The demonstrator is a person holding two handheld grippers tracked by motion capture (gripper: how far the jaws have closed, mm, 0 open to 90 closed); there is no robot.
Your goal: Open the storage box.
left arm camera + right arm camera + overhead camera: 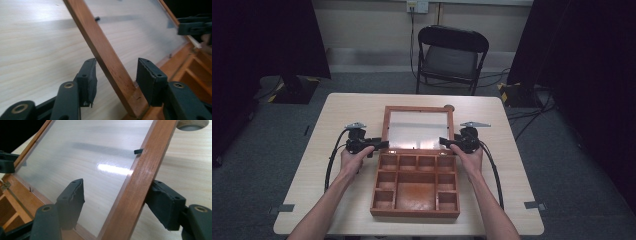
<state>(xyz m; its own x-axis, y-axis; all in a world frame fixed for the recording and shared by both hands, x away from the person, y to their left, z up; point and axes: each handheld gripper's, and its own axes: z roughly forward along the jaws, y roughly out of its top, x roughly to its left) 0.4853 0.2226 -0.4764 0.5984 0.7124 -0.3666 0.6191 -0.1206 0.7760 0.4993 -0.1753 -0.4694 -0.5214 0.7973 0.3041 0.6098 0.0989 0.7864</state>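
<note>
High view: wooden box [415,186] with empty compartments at table centre, glazed lid [418,129] swung open behind it | left gripper [381,145] and right gripper [444,142] straddle lid's side rails, jaws parted, pads off the wood | pale wood table [337,115], grey carpet, black folding chair [451,57] beyond | no legible writing

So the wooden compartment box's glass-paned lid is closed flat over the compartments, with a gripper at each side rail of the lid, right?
Not closed. The high view shows the glass-paned lid swung open behind the wooden compartment box, with the compartments uncovered. The rest holds: the left gripper and right gripper sit at its side rails, fingers straddling the rails without pressing on them.
</note>
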